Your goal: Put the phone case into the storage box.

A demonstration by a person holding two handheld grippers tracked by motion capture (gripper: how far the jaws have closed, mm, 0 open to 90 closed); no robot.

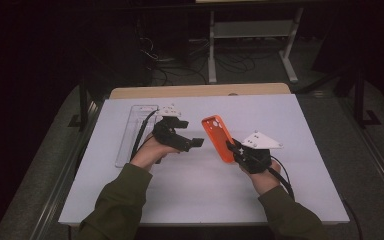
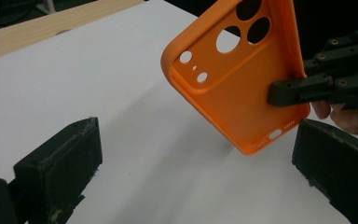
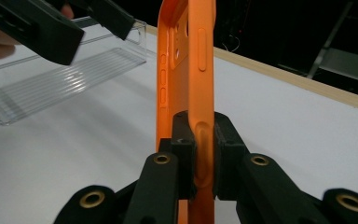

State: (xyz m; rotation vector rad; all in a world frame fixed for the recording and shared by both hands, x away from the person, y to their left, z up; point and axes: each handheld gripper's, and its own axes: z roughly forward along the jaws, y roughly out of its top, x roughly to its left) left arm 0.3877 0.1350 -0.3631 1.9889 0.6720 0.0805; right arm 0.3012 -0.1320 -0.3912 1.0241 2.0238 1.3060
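Two tools meet over the bench's middle: the right tool (image 1: 235,148) clamps the orange phone case (image 1: 218,137) by its side wall (held upright, off the bench), while the left tool (image 1: 196,142), jaws spread and empty, should close squarely on the case's free edge before any pull.

The bench (image 1: 190,185) has a flat white top, evenly lit and far brighter than its surroundings. Along its far edge runs a strip of pale bare wood (image 1: 200,90). A grey floor (image 1: 345,130) lies on both sides of the bench, and a metal rail (image 1: 62,182) follows the bench's left edge. Beyond the far edge the room is dark. A white metal stand (image 1: 252,30) with a low shelf and two splayed legs stands there, and a tangle of dark cables (image 1: 180,62) lies on the floor to its left. Black frame posts (image 1: 82,102) rise near the far left corner, and another (image 1: 360,97) stands off the far right corner.
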